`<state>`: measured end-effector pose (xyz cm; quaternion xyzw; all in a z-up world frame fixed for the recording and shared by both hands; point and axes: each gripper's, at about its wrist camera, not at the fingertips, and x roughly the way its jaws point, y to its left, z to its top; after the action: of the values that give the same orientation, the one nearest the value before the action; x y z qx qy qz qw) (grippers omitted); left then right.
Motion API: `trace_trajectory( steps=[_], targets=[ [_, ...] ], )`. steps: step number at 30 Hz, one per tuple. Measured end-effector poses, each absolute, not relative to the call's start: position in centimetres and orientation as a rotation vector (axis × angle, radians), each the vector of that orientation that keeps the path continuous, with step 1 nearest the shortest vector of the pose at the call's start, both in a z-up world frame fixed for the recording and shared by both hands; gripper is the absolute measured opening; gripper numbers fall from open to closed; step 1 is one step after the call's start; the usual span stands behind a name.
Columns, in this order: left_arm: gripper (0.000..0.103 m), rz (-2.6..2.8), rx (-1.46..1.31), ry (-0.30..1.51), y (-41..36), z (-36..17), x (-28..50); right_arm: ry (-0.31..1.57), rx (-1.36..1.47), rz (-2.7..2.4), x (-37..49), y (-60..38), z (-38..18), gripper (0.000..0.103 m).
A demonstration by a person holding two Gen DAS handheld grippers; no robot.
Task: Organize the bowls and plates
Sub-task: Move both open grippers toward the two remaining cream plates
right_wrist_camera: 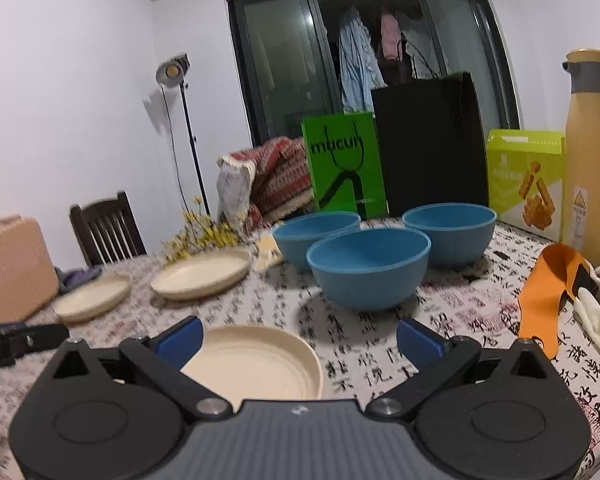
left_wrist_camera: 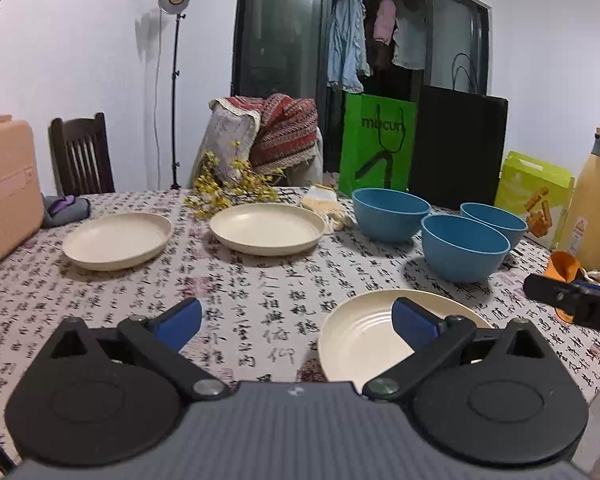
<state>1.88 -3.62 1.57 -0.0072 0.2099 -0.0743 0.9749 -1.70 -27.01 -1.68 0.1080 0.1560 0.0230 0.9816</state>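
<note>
Cream plastic sits lowest in both views: the nearest plate lies flat on the patterned tablecloth, at lower right of the left wrist view and lower centre of the right one, empty and held by nothing. Two more cream plates rest farther back toward the left, the middle plate and the far left plate, apart from each other and both empty. Three blue bowls cluster at centre right: the front bowl, the back left bowl and the back right bowl, close together, all upright with nothing visible inside.

Both tools hover above the table. The left gripper has its jaws spread wide with nothing between them, and the right gripper likewise stands wide apart and bare.

Stacking looks to be not yet begun. I would judge the near plate best taken by its rim, lifted level, and lowered squarely onto another plate, while the bowls nest one inside the next.

Behind stand a green bag, a black bag and a tan flask.
</note>
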Motion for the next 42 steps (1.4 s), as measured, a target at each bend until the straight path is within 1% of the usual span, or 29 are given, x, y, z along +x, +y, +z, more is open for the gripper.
trace_trajectory(
  steps=[6, 19, 30, 42],
  targets=[
    [0.103, -0.135, -0.016, 0.460, -2.4, 1.9, 2.3, 0.337, 0.265, 0.067, -1.1, -26.7, -1.1, 0.103],
    [0.103, -0.119, -0.049, 0.515, 0.3, 2.5, 5.0, 0.419, 0.263, 0.086, 2.4, -26.4, -1.5, 0.103],
    [0.103, -0.119, -0.038, 0.513, 2.1, 3.3, 6.8, 0.424, 0.274, 0.087, 4.6, -25.6, -1.7, 0.103],
    [0.103, -0.150, -0.040, 0.504, 3.7, 4.9, 6.5, 0.403, 0.238, 0.050, 3.9, -23.6, 1.6, 0.103]
  ],
)
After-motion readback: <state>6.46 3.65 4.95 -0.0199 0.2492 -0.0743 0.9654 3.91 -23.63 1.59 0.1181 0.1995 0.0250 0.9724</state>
